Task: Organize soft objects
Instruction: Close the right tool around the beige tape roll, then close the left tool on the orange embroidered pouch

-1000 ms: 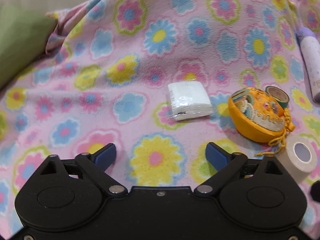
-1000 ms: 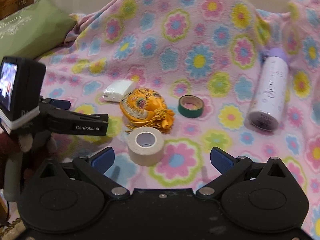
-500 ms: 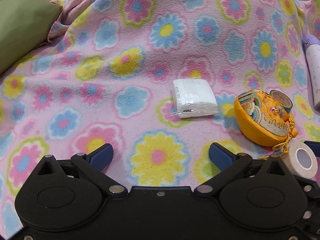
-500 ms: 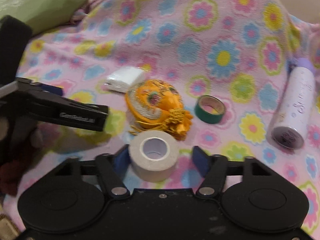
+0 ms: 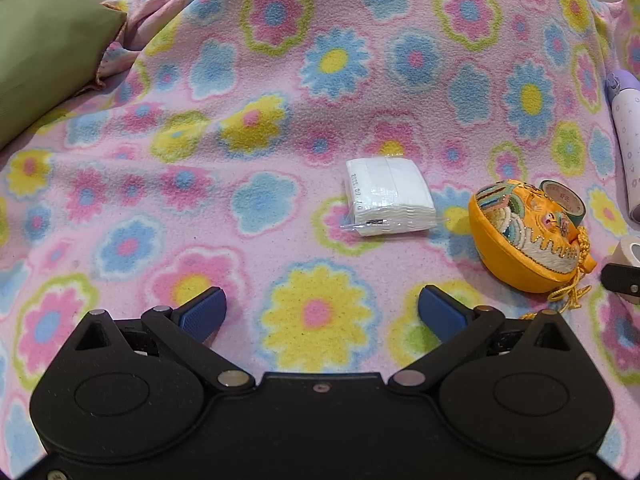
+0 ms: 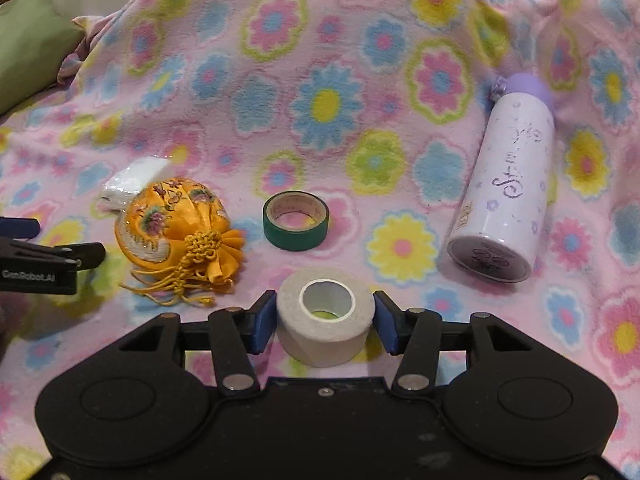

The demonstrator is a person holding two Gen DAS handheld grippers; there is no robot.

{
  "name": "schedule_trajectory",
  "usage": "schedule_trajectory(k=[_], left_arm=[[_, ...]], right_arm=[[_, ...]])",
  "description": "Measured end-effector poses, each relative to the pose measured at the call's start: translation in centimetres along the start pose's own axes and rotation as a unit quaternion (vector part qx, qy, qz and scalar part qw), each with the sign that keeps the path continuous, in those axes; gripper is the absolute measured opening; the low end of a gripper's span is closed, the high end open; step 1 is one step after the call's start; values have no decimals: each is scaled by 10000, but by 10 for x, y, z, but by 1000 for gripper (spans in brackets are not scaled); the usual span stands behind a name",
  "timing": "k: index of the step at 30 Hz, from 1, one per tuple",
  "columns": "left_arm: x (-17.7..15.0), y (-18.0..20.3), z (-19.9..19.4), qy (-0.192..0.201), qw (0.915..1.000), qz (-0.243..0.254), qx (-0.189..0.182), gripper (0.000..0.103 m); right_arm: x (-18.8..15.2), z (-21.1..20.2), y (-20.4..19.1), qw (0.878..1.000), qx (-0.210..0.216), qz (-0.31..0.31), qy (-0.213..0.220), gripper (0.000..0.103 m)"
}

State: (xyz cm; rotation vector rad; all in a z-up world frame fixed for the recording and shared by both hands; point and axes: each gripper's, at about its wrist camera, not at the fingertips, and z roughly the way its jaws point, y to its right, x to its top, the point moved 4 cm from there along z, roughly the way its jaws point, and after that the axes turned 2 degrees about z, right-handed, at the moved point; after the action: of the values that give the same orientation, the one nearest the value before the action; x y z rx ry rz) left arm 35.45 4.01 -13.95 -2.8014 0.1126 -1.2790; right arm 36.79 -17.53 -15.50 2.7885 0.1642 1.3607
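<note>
My right gripper (image 6: 325,322) is shut on a white tape roll (image 6: 326,316), its blue pads against both sides of the roll, just above the flowered blanket (image 6: 320,100). An orange embroidered pouch (image 6: 178,226) lies to its left, a green tape roll (image 6: 296,226) just beyond. My left gripper (image 5: 320,312) is open and empty over the blanket (image 5: 280,80). A white tissue pack (image 5: 388,196) lies ahead of it, the orange pouch (image 5: 524,240) to its right, with the green tape roll (image 5: 566,200) behind the pouch.
A white and purple bottle (image 6: 508,184) lies on the blanket at the right; it also shows at the right edge of the left wrist view (image 5: 628,140). A green cushion (image 5: 44,64) sits at the far left. The tissue pack (image 6: 136,176) peeks out behind the pouch.
My right gripper moved forward around the white tape roll and closed on it. My left gripper stayed open and shifted slightly over the blanket.
</note>
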Motion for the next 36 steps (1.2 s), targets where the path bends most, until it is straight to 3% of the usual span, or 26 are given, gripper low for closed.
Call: schedule_trajectory(k=[19,27,36], left_arm=[[2,-2,-13,126,9999,1,8,99],[38,36,-45,535,9974,351,-327,99],[65,86,-19,-10,9979,233,-597,99]], right_arm=[[-3,9,3,9997,151,198,82,54],[-2,9,4,9995,175,231,82,54],[-3,9,4,9995,217,250,0,54]])
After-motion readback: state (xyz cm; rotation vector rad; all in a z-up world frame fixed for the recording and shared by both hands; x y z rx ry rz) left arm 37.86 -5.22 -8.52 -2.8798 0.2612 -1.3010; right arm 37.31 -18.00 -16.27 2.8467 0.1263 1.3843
